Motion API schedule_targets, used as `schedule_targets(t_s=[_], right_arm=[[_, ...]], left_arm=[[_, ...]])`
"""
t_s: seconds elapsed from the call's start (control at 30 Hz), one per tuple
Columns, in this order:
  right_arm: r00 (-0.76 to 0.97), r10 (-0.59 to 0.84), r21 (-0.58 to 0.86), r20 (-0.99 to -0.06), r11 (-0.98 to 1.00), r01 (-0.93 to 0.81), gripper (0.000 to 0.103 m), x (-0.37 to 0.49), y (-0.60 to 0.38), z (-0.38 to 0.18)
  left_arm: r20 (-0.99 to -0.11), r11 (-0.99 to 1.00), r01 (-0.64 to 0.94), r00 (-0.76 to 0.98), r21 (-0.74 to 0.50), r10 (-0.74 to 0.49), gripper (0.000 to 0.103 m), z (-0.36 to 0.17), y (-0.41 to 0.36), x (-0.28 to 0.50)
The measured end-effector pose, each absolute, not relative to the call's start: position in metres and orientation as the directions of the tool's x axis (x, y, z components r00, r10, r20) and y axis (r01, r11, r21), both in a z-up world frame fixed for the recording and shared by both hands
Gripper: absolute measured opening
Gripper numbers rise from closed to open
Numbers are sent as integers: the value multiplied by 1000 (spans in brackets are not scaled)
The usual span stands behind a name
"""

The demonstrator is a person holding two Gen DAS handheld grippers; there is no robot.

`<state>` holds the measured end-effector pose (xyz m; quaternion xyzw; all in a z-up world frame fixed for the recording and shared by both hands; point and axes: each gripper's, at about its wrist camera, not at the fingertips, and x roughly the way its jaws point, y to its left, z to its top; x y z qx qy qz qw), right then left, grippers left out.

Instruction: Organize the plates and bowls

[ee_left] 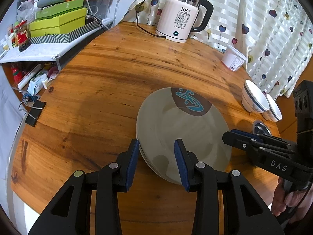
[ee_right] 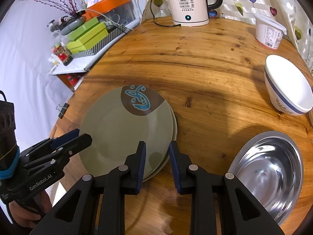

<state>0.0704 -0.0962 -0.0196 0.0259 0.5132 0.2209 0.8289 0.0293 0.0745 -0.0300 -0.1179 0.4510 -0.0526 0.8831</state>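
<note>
A stack of grey-green plates (ee_left: 182,129) with a brown and blue motif lies on the round wooden table (ee_left: 109,82); it also shows in the right wrist view (ee_right: 121,129). My left gripper (ee_left: 156,146) is open, its fingers straddling the stack's left near rim. My right gripper (ee_right: 157,148) is open, its fingers straddling the right near rim. Two white bowls (ee_left: 254,98) with a blue band stand at the right; one shows in the right wrist view (ee_right: 287,90). A steel bowl (ee_right: 268,168) sits right of my right gripper.
A white electric kettle (ee_left: 181,17) with its cord stands at the table's back. A white tub (ee_left: 233,58) is near the curtain. A cluttered shelf with green boxes (ee_left: 58,22) is at the left. A binder clip (ee_left: 35,112) sits on the table's left edge.
</note>
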Motion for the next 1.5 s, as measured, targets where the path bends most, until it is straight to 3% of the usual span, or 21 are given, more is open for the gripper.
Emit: schedule_targets(t_s=[0.5,0.6,0.67,0.93,1.13,1.5], right_arm=[[421,407,288,-811,903,-317,25,72,-115,4],[457,403,273,-793,905,-325,34,68,-120,20],[476,404,262,-781,904,-336,47,63,-122,28],[489,420,276,-765,899,-341,48,44,-139,33],[515,413,266,-751,903,-337,55,26,-158,37],[532,372,277,-760,927,-253,55,23,-194,34]], left_arm=[[-750,965,-33,636,-261,-181,39,-11,86,24],[-730,967,-30,662,-255,-172,39,1,87,22],[-724,966,-22,667,-256,-177,39,5,85,22],[-724,961,35,650,-275,-231,39,5,65,19],[-725,956,86,634,-279,-268,39,6,45,19],[-733,950,145,607,-278,-307,39,5,21,24]])
